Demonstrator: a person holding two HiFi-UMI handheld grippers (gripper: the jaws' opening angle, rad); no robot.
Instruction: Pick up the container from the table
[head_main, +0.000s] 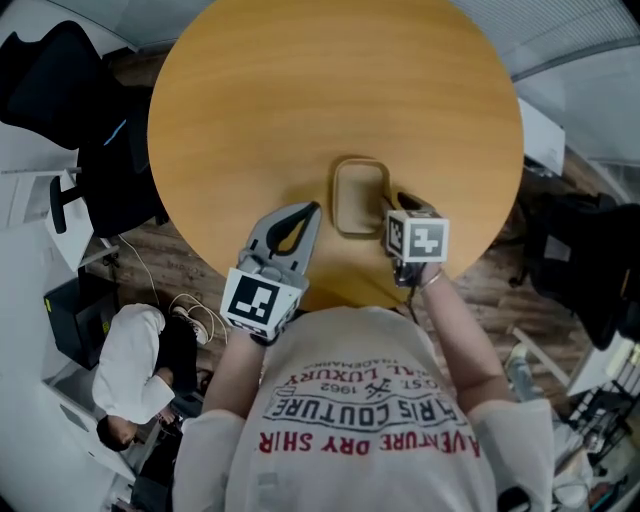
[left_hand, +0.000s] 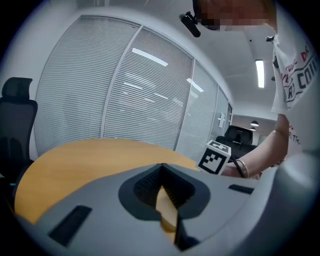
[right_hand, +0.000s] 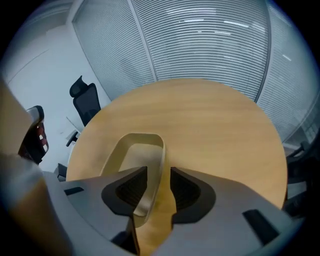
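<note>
Fingers (right_hand: 125, 187) of the right gripper (right_hand: 159, 171) stand wide apart, and the right-hand wall of the container (right_hand: 116, 155) rises in the gap between them. One finger reaches inside the container and the other stays outside it over bare wood. A strip of desk (right_hand: 215, 125) shows between the outer finger and the wall, so the pads do not press on it. The gripper points steeply down at the wall.

The container is a shallow, beige, rounded-rectangle tray with nothing in it. It sits flat on the round, wood-coloured desk, near the edge closest to the person.

The left gripper (left_hand: 162, 166) has its fingertips together with nothing between them. In the head view it lies just to the left of the container's near corner, apart from it, and points across the desk.

The right gripper's marker cube (left_hand: 216, 157) shows in the left gripper view, with a bracelet (left_hand: 241, 168) on the wrist behind it. Beyond the desk are white blinds (left_hand: 125, 90) and a black office chair (right_hand: 82, 95). Another person (head_main: 130, 375) in a white top sits low at the head view's left.
</note>
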